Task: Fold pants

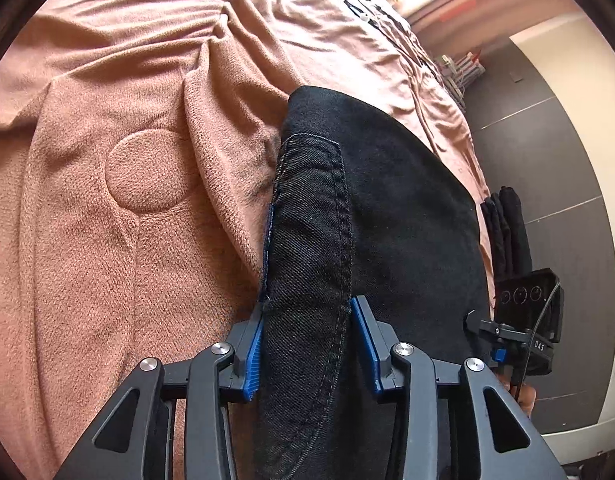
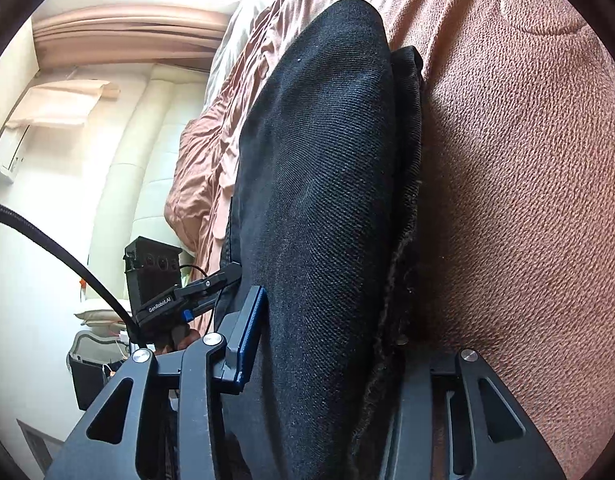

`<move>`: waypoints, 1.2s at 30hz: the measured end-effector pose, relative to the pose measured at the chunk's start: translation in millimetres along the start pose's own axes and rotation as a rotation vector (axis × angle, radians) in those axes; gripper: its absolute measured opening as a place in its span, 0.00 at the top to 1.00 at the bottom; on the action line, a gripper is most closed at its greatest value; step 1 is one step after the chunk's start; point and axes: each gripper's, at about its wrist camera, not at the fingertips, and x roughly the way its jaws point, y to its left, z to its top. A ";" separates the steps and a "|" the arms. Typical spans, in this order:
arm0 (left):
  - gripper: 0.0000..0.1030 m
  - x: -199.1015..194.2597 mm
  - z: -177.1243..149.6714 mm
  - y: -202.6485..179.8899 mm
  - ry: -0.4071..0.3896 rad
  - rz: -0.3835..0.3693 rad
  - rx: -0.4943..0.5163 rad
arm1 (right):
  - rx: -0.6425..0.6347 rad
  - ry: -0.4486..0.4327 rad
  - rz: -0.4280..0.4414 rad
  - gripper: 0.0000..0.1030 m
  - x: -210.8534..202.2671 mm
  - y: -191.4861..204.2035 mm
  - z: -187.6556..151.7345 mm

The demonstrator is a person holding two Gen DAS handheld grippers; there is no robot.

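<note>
The black denim pants [image 1: 371,208] lie on a pink fleece blanket [image 1: 107,208]. My left gripper [image 1: 307,320] is shut on a thick stitched fold of the pants, with the blue pads on either side. In the right wrist view the pants [image 2: 327,200] fill the middle. My right gripper [image 2: 327,320] is shut on a thick folded layer; its left blue pad [image 2: 249,332] shows, while the right finger is hidden behind a frayed hem. Each gripper shows in the other's view, the right one [image 1: 527,320] and the left one [image 2: 167,292].
The pink blanket [image 2: 527,200] covers the bed, rumpled at the far end. A dark tiled floor [image 1: 547,140] runs along the bed's edge. Dark cloth [image 1: 507,232] hangs by that edge. A cream padded headboard [image 2: 147,140] and a black bin [image 2: 87,376] stand beyond.
</note>
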 end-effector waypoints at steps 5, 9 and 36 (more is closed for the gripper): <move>0.60 0.9 0.3 -1.9 0.011 0.014 0.014 | 0.010 0.003 -0.027 0.62 1.5 -2.3 -3.9; 0.49 11.4 1.9 2.9 0.038 0.010 -0.001 | 0.055 0.015 -0.030 0.61 7.0 -7.4 -0.8; 0.70 -49.8 -34.1 -27.8 -0.048 -0.038 0.038 | -0.145 -0.076 -0.076 0.72 -9.0 53.0 -40.2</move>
